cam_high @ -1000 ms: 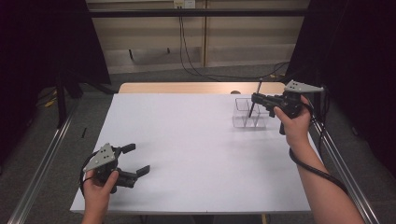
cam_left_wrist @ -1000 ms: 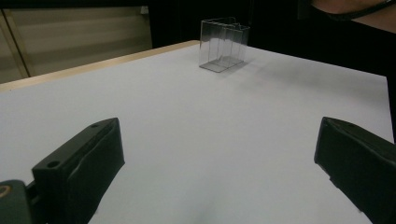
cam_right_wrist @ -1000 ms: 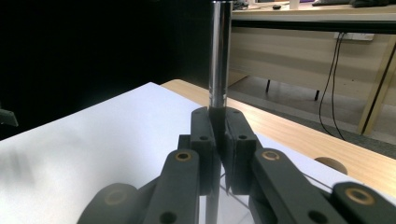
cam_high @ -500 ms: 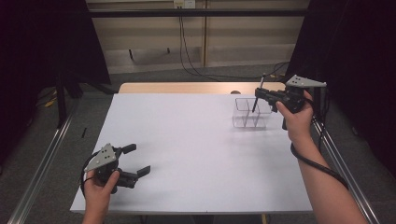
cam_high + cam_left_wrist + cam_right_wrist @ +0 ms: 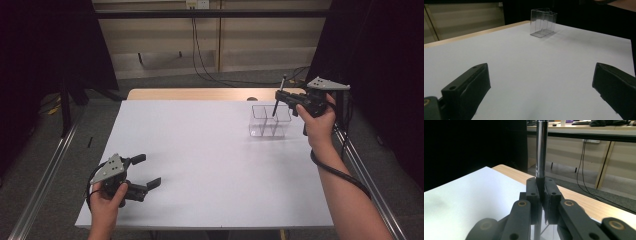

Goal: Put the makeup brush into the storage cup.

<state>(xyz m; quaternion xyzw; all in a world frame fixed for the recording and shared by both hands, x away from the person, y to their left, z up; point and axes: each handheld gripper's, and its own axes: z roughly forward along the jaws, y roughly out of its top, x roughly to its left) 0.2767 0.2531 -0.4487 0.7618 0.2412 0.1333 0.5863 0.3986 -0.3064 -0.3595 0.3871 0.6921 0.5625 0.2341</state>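
Observation:
A clear compartmented box (image 5: 270,122) stands at the far right of the white table (image 5: 210,150). My right gripper (image 5: 278,96) hovers just above it, shut on a slim dark pen (image 5: 278,97) that stands nearly upright, its lower tip at the box's top rim. In the right gripper view the pen's shiny barrel (image 5: 541,150) rises from between the closed fingers (image 5: 532,200). My left gripper (image 5: 147,171) rests at the near left of the table, open with nothing between its jaws. From the left gripper view, the clear box (image 5: 542,22) sits far off.
A strip of bare wood (image 5: 200,94) runs along the table's far edge. Metal rails (image 5: 45,185) lie on the floor at both sides. Cables (image 5: 210,75) trail across the floor behind the table, in front of a beige wall panel.
My right hand has risen slightly and shifted a little right, carrying the pen over the clear box. The left hand has stayed still.

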